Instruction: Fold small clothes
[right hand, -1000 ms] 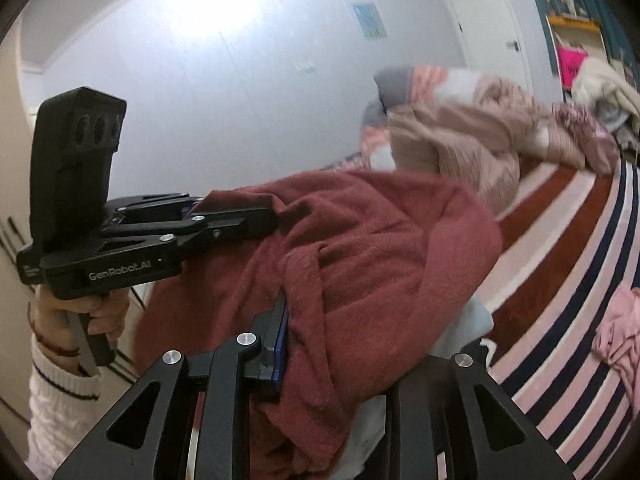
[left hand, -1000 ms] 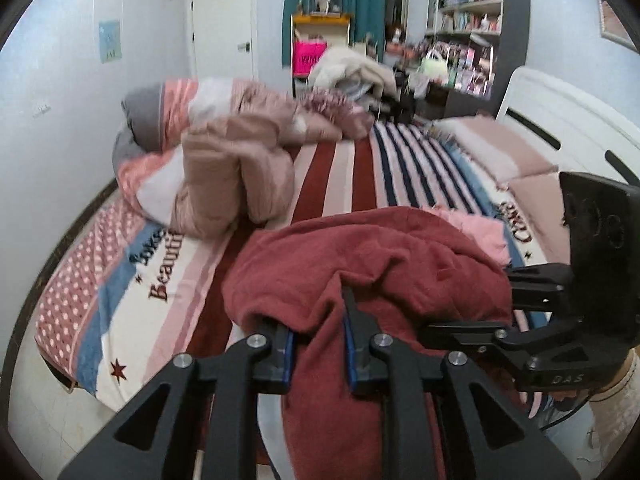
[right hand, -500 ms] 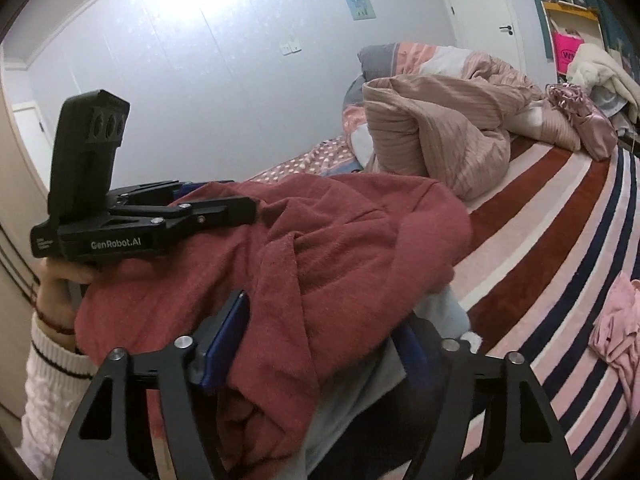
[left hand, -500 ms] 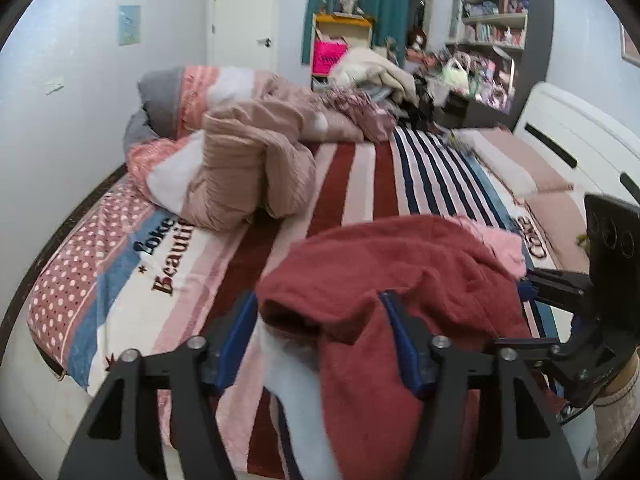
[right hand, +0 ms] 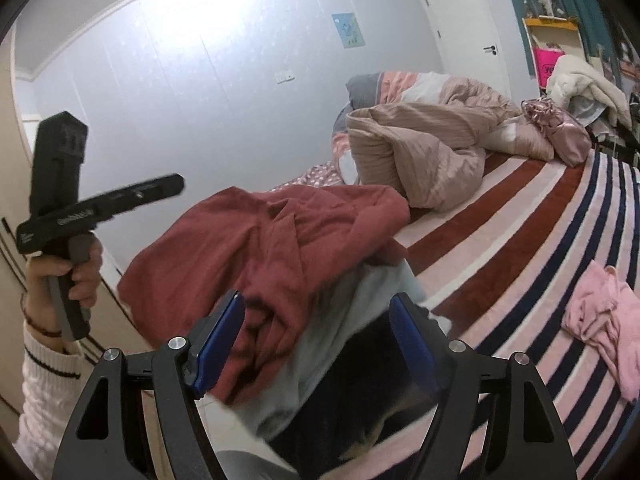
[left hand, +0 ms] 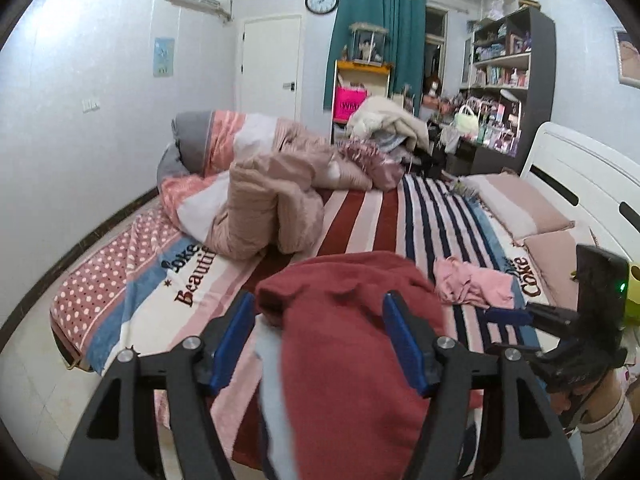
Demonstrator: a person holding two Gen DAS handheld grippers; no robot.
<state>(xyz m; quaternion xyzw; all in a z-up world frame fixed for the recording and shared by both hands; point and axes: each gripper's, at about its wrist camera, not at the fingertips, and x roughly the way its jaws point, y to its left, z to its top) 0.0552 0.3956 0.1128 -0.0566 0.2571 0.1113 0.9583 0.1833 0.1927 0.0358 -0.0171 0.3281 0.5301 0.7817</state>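
A dark red knit garment (left hand: 352,344) lies in a heap at the near edge of the striped bed; it also shows in the right wrist view (right hand: 280,248). A pale blue cloth (right hand: 352,312) lies under it. My left gripper (left hand: 320,340) is open, its jaws wide on either side of the red heap. My right gripper (right hand: 316,332) is open too, jaws spread over the pale cloth and the red garment's edge. A small pink garment (left hand: 472,284) lies crumpled on the bed to the right; it also shows in the right wrist view (right hand: 604,316).
A bundled pink quilt (left hand: 268,208) and pillows fill the bed's far left. A white headboard (left hand: 580,176) runs along the right. Shelves and clutter (left hand: 500,92) stand behind the bed. The other gripper shows at the right edge (left hand: 568,332) and at left (right hand: 72,208).
Both grippers have opened and let go of the red garment, which has dropped into a heap on the bed. Both grippers have pulled back and risen a little.
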